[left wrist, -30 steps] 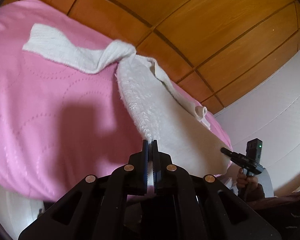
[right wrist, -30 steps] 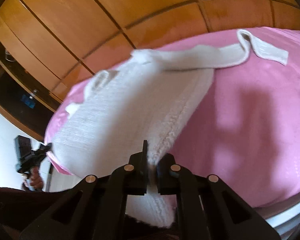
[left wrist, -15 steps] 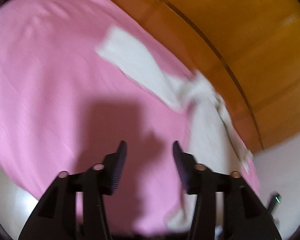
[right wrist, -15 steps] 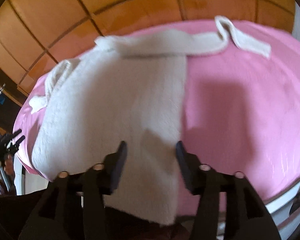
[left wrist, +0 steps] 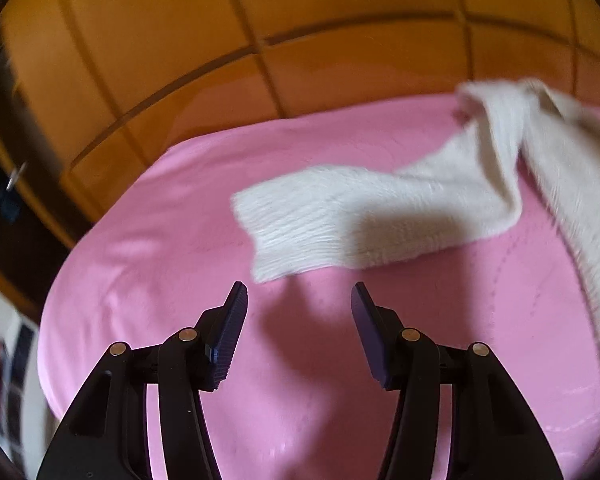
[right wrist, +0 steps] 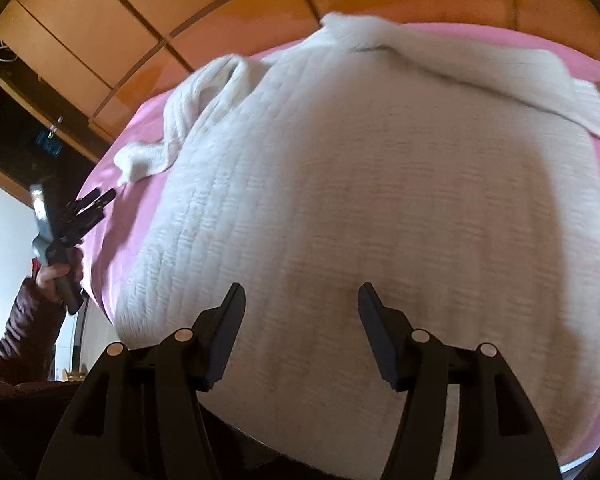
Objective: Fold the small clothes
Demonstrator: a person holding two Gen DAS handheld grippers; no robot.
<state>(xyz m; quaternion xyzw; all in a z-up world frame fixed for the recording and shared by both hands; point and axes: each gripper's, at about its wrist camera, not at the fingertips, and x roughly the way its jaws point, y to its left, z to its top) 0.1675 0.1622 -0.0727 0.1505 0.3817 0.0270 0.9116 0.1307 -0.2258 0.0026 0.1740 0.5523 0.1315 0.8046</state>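
Observation:
A small white knitted sweater [right wrist: 360, 184] lies flat on a pink bed sheet [left wrist: 148, 272]. In the left wrist view its sleeve [left wrist: 340, 216] stretches out to the left across the sheet. My left gripper [left wrist: 298, 300] is open and empty, just short of the sleeve's cuff. My right gripper [right wrist: 300, 300] is open and empty, hovering over the lower part of the sweater's body. The other sleeve [right wrist: 188, 120] lies bunched at the sweater's far left. The left gripper also shows in the right wrist view [right wrist: 100, 200], held in a hand beside the bed.
A wooden panelled wardrobe [left wrist: 260, 32] stands behind the bed. The pink sheet [right wrist: 112, 208] ends at the bed's edge on the left, with a white wall [right wrist: 4, 232] beyond it. A dark open shelf [right wrist: 20, 140] sits left of the wardrobe.
Both grippers were shut on the sweater's hem and have let go and opened. The sweater now lies flat. The left gripper has swung over to the sleeve; the right has moved over the body.

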